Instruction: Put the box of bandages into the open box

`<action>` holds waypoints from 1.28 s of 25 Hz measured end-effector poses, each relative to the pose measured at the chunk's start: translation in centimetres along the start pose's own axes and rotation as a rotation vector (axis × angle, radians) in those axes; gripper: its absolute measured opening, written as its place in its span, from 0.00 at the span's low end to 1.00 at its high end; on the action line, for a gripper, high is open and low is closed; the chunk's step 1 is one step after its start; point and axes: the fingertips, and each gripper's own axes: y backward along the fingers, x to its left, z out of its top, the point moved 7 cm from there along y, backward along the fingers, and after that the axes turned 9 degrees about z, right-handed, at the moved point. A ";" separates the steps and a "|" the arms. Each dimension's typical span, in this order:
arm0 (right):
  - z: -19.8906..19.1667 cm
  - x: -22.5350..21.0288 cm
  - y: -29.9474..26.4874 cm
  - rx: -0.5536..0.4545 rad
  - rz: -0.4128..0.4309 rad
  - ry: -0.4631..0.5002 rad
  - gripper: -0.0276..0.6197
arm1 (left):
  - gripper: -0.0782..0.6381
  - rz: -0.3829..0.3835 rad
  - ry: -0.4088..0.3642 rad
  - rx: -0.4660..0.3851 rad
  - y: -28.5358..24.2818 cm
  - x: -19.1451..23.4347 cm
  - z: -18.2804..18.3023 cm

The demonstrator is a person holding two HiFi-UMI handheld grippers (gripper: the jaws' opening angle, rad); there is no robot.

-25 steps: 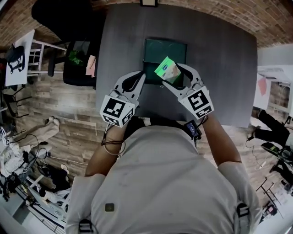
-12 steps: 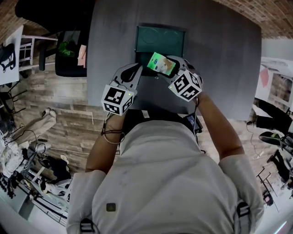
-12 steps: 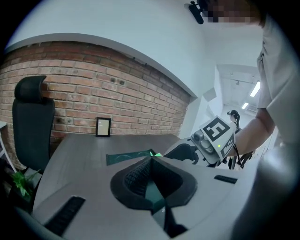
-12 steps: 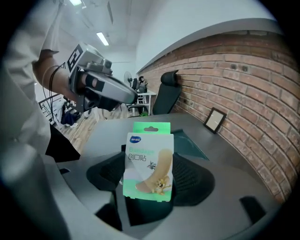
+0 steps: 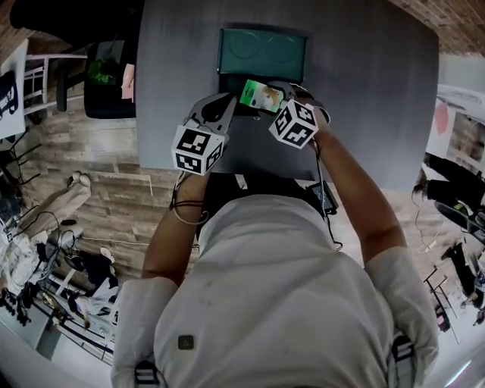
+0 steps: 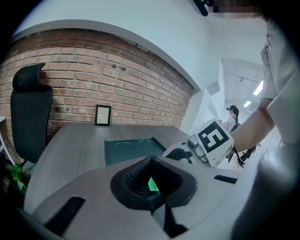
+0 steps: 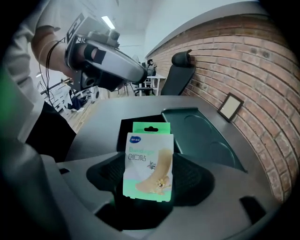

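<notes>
My right gripper point(image 5: 277, 95) point(image 7: 150, 155) is shut on the box of bandages point(image 5: 260, 95) point(image 7: 148, 169), a green and white pack held upright between the jaws. It hangs just above the near edge of the open box, whose teal lid point(image 5: 261, 49) point(image 7: 201, 136) point(image 6: 131, 150) lies flat on the grey table. The black base point(image 7: 125, 129) sits right behind the pack. My left gripper point(image 5: 227, 107) point(image 6: 151, 161) is shut and empty, a little left of the pack and apart from it. A green sliver shows through its jaws.
A small picture frame point(image 6: 102, 115) point(image 7: 229, 107) stands on the grey table point(image 5: 364, 91) against the brick wall. A black office chair point(image 6: 28, 117) point(image 5: 68, 15) is at the table's far left. The wooden floor point(image 5: 91, 182) to the left is cluttered.
My right gripper has turned and carried the bandage pack leftward, closer to the left gripper, over the box's near edge. The left gripper stays shut in about the same place.
</notes>
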 end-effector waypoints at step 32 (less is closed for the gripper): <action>3.0 2.1 2.1 -0.115 -0.105 -0.124 0.51 | 0.13 -0.031 -0.015 -0.052 4.9 0.1 0.1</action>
